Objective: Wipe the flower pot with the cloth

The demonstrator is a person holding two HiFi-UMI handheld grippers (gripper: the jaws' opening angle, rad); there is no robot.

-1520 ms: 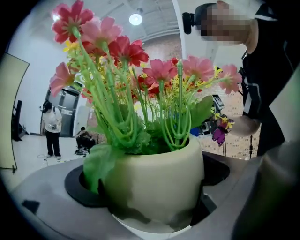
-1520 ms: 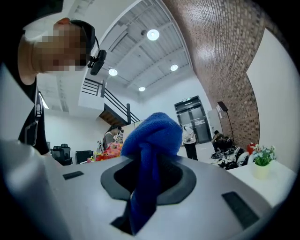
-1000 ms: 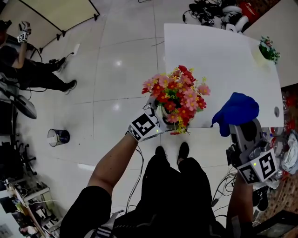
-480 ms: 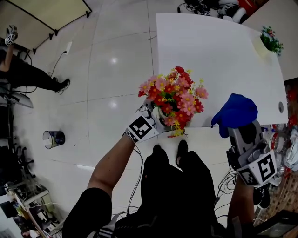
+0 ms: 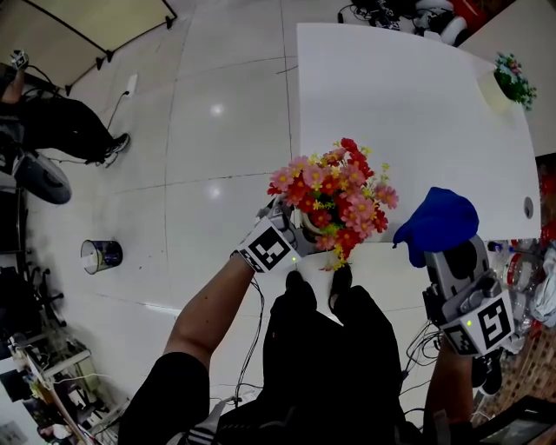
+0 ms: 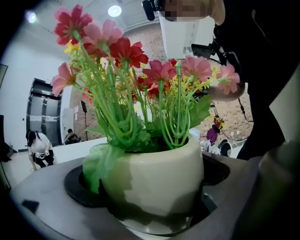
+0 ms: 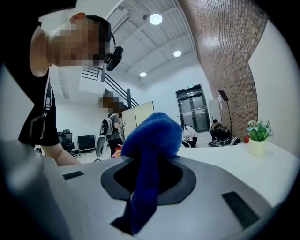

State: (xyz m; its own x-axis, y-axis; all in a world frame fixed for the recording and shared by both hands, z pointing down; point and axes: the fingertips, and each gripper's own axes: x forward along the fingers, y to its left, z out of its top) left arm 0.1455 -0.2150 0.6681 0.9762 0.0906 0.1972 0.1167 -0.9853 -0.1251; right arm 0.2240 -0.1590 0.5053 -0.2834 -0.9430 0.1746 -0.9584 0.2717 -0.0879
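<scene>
A cream flower pot full of red and pink artificial flowers is held off the table, near its front left corner. My left gripper is shut on the pot, which fills the space between its jaws in the left gripper view. A blue cloth bunches up out of my right gripper, which is shut on it to the right of the flowers. In the right gripper view the blue cloth stands between the jaws and hangs down at the front.
The white table stretches ahead, with a small potted plant at its far right. A bin stands on the tiled floor at left. A person is on the floor at far left; cables and gear lie beyond the table.
The pot with its flowers has shifted a little right and nearer to me in the left gripper. The right gripper with the cloth has stayed about where it was.
</scene>
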